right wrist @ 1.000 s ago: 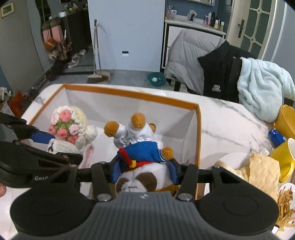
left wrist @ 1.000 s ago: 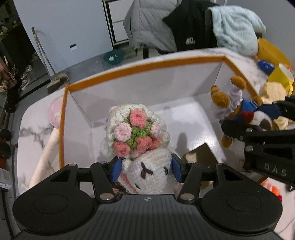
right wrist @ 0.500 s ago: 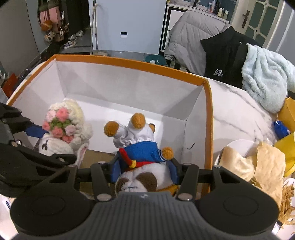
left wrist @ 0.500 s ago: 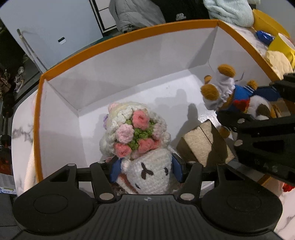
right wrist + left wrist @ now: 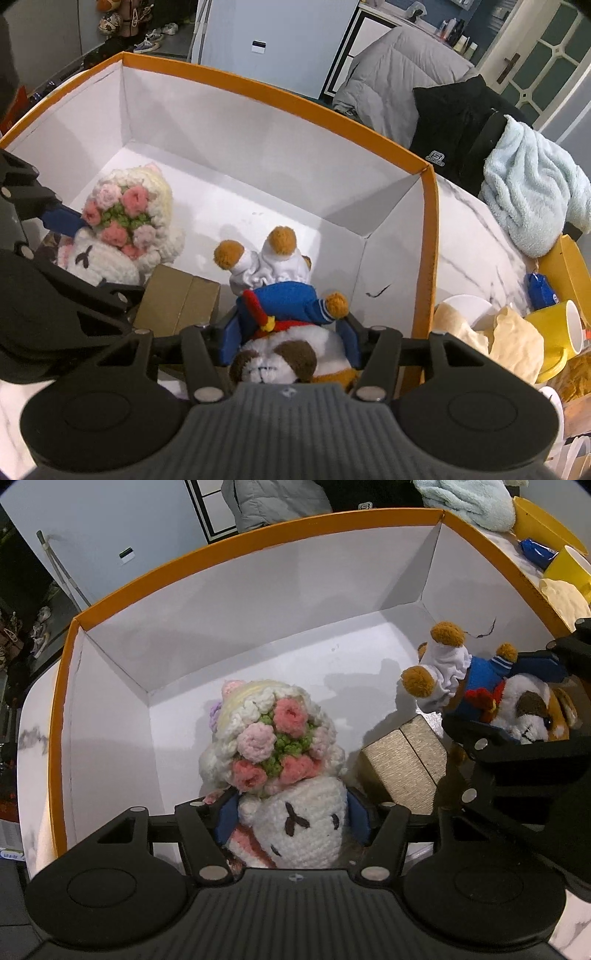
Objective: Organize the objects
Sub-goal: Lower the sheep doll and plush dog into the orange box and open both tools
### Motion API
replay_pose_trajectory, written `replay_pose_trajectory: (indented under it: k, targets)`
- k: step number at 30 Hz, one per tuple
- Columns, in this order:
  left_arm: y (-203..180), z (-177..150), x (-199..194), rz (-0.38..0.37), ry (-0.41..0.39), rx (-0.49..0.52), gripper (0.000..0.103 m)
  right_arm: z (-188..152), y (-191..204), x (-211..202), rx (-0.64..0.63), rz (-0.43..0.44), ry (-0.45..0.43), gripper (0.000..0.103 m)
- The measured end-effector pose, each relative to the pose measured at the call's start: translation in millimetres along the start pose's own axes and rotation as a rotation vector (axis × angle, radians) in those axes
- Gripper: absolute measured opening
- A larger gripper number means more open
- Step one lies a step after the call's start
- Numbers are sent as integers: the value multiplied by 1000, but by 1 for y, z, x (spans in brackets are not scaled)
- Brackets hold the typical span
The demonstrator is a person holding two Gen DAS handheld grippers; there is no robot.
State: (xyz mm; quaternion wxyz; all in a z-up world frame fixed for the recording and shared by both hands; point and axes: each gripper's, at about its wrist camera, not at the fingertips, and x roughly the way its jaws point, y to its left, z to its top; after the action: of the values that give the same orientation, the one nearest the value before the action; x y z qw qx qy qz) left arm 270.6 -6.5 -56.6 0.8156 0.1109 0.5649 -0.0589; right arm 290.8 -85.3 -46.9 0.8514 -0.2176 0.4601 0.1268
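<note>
Our left gripper [image 5: 291, 821] was opening around the crocheted doll [image 5: 284, 775] and our right gripper [image 5: 290, 341] around the plush dog [image 5: 284, 332], both low inside the orange-rimmed box [image 5: 430, 236] beside a cardboard block [image 5: 177, 302]. We judged it best to let the jaws spread fully before lifting straight out, so neither toy snagged. The marble surface [image 5: 472, 229] held a yellow mug [image 5: 554, 325], with jackets [image 5: 454, 114] draped behind.
</note>
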Motion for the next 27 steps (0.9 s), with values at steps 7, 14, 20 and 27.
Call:
replay_pose_trajectory:
  k: [7,14,20,27]
  targets:
    - [4,-1,-5,-9,-12,-19,75,1,-5,-3,21,17,-16,57]
    - [9,3,-27,-22,-60,-38,78,7,-19,-23,75,36,-72,57]
    - [12,6,-54,-14,-108,-37,78,11,-30,-46,103,41,-112,57]
    - [20,-1,-89,-10,-162,-42,78,4,-42,-77,120,54,-153,57]
